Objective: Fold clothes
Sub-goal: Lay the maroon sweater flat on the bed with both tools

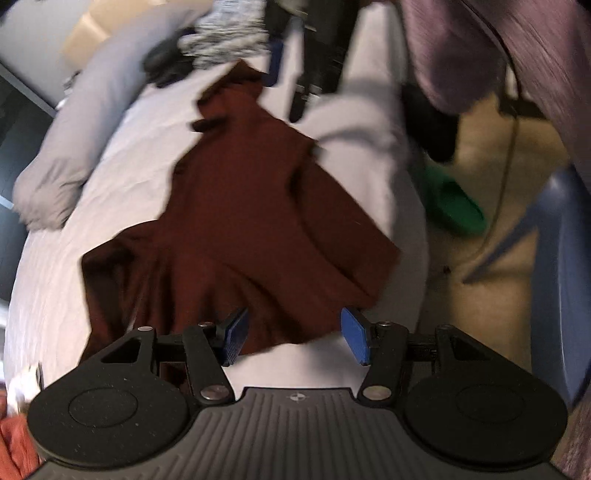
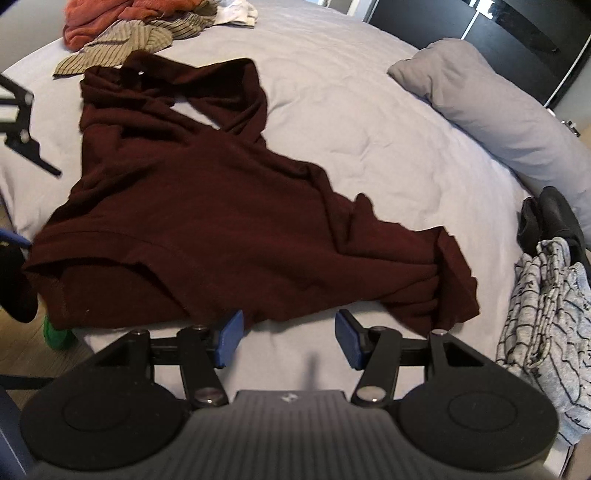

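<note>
A dark maroon shirt [image 1: 240, 221] lies crumpled and spread on the pale grey bed sheet [image 1: 155, 122]. It also shows in the right wrist view [image 2: 207, 221]. My left gripper [image 1: 293, 338] is open and empty, just above the shirt's near edge. My right gripper [image 2: 288, 341] is open and empty, at the shirt's near edge on the opposite side. The right gripper shows at the top of the left wrist view [image 1: 295, 74]. Part of the left gripper shows at the left edge of the right wrist view [image 2: 22, 125].
A grey pillow [image 2: 491, 107] lies on the bed. A pile of orange and striped clothes [image 2: 129, 29] sits at one end. Grey patterned clothes [image 2: 546, 321] and a black item [image 2: 554, 221] sit at the other. The bed edge and floor with a green object [image 1: 454, 206] are beside it.
</note>
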Demonstrator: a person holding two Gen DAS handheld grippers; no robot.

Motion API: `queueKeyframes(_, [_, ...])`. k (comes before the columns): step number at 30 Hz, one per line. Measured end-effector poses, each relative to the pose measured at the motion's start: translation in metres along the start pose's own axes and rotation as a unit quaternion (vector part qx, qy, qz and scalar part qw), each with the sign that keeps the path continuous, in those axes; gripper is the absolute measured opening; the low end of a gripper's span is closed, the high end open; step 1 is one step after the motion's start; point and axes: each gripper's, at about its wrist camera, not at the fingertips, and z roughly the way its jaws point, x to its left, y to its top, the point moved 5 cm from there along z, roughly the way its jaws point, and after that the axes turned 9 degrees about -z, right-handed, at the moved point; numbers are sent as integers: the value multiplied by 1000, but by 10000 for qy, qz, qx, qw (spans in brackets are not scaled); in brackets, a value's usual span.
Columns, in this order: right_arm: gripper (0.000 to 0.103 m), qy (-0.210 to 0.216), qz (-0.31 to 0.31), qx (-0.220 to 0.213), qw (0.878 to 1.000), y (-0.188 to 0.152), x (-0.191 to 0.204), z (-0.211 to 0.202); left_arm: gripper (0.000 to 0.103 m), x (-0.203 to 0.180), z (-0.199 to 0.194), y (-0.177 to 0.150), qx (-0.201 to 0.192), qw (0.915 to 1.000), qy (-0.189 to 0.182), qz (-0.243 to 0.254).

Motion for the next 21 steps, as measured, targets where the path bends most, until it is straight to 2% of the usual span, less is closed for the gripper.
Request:
queueKeyframes(5, [58, 269, -209, 69, 9994, -1, 15, 5, 53, -18, 9, -5, -4, 9982, -115, 585])
queueKeyframes(8, [58, 425, -332, 100, 9985, -1, 24, 6, 53, -24, 14, -5, -55, 9964, -31, 844])
queueKeyframes(9, [58, 458, -362, 118, 9982, -1, 26, 8, 46, -24, 16, -3, -78, 9964, -33, 843])
queueKeyframes(10, [58, 474, -380, 138, 9981, -1, 27, 8, 33, -23, 18, 0, -91, 9969, -53, 785])
queueKeyframes(13, [59, 474, -378, 189, 9980, 0, 26, 10, 15, -8, 16, 12, -188, 9992, -222, 276])
queueKeyframes(17, [60, 496, -273, 196, 9982, 2, 23, 9, 9, 21, 6, 30, -531, 9972, -275, -443])
queueKeyframes(21, [60, 593, -270, 172, 9977, 5, 26, 7, 7, 53, -1, 50, -743, 9906, -163, -1133])
